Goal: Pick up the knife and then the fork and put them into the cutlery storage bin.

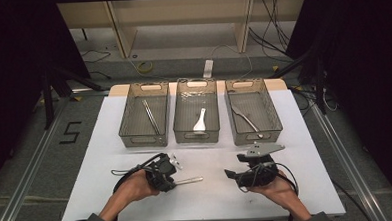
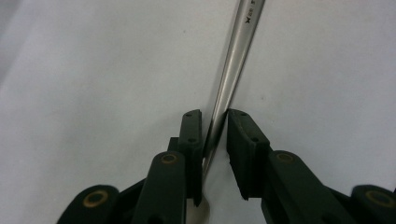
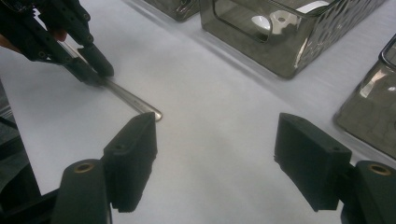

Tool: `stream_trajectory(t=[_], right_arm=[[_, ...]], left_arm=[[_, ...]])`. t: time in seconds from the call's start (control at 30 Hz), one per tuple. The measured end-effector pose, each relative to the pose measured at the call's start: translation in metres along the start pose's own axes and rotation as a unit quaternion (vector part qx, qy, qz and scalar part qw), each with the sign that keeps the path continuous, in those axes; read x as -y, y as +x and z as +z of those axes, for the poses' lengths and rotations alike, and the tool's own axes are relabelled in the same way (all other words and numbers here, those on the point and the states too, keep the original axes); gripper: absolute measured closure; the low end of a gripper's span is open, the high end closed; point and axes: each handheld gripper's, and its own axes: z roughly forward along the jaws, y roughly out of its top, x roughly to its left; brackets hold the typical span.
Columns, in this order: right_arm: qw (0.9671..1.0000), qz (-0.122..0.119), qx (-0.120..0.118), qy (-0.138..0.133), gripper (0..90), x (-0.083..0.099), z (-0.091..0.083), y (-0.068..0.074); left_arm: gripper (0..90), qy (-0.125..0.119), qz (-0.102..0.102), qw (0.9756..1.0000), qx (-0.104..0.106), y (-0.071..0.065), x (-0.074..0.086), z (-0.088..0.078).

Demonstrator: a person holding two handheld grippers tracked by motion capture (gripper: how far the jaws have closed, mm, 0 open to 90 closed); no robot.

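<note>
White sheeting covers the rectangular table (image 1: 110, 144), which stands on a grey floor with dark curtains to either side and pale wooden shelving behind. Along the far half of the table three smoky translucent plastic bins sit side by side: the left bin (image 1: 129, 124) holds thin metal chopsticks (image 1: 150, 116), the middle bin (image 1: 184, 122) holds a white ceramic spoon (image 1: 200, 121), and the right bin (image 1: 272, 118) holds a silver metal fork (image 1: 247, 121). Nearer the person, the black left gripper (image 1: 173, 180) lies low over the sheet, its cable looping out behind the hand. Its jaws stand around the slim shiny steel utensil handle (image 2: 233, 65), which lies flat on the white sheet in front of the middle bin and points toward the right hand; in the left gripper view one pad touches the handle while a narrow gap remains on the other side, so the grip is not fully pressed. The black right gripper (image 3: 217, 161), topped by a grey three-cornered plate, rests well apart to the right with its jaws wide and nothing between them, aimed at the handle's rounded end.
</note>
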Motion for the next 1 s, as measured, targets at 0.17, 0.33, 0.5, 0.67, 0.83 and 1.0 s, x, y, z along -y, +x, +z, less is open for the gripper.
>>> stream_trajectory(t=[0.17, 0.33, 0.5, 0.67, 0.83, 1.0], right_arm=[[1.0000, 0.001, 0.000, 0.000, 30.6, -0.0002, 0.0000, -0.0003], [1.0000, 0.002, 0.000, 0.000, 30.6, -0.0003, 0.0004, -0.0001], [1.0000, 0.003, 0.000, 0.001, 30.6, -0.0002, 0.0007, -0.0005], [1.0000, 0.002, -0.002, 0.001, 30.6, -0.0002, 0.0007, -0.0003], [1.0000, 0.002, -0.002, 0.000, 30.6, -0.0004, 0.0002, -0.0003], [1.0000, 0.001, -0.004, -0.001, 30.8, -0.0008, 0.0001, 0.0001]], left_arm=[[76.1, 0.002, 0.002, 1.0000, -0.001, -0.0013, -0.0009, 0.0005], [77.0, 0.002, 0.007, 1.0000, 0.002, -0.0006, -0.0008, 0.0004], [78.8, 0.002, 0.014, 0.9999, 0.003, -0.0010, -0.0012, 0.0004], [82.9, 0.004, 0.012, 0.9999, 0.006, -0.0018, -0.0017, 0.0006], [83.4, 0.001, 0.014, 0.9999, 0.008, -0.0018, -0.0013, 0.0005], [83.6, -0.005, 0.011, 0.9999, -0.001, -0.0005, -0.0016, -0.0020]])
